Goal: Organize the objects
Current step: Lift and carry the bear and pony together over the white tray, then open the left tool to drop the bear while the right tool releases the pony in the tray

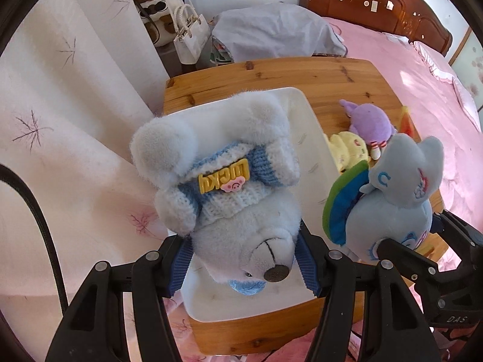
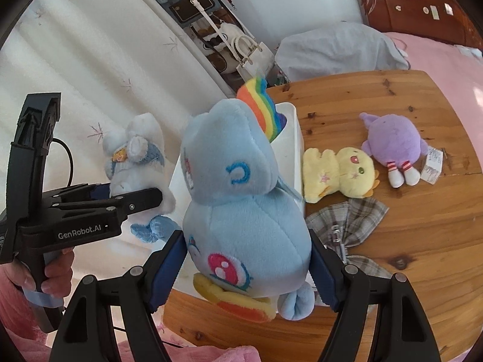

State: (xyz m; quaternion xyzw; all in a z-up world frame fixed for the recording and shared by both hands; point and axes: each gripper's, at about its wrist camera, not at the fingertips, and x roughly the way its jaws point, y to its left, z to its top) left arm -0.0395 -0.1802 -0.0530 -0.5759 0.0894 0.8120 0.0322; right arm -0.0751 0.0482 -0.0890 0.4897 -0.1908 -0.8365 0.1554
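My left gripper (image 1: 244, 259) is shut on the head of a pale blue teddy bear (image 1: 223, 181) in a knitted sweater with a yellow badge, held upside down above the white bin (image 1: 311, 138). The bear also shows in the right wrist view (image 2: 135, 163), clamped in the left gripper (image 2: 132, 202). My right gripper (image 2: 247, 268) is shut on a blue pony plush (image 2: 241, 193) with a rainbow mane, held above the table beside the bin (image 2: 294, 138). The pony shows in the left wrist view (image 1: 392, 190) too.
On the wooden table (image 2: 407, 241) lie a yellow plush (image 2: 341, 172), a purple plush (image 2: 392, 141), a plaid bow with a clip (image 2: 347, 223) and a small paper tag (image 2: 433, 166). A pink bed (image 1: 407, 75) lies to the right. Handbags (image 1: 190, 33) stand behind the table.
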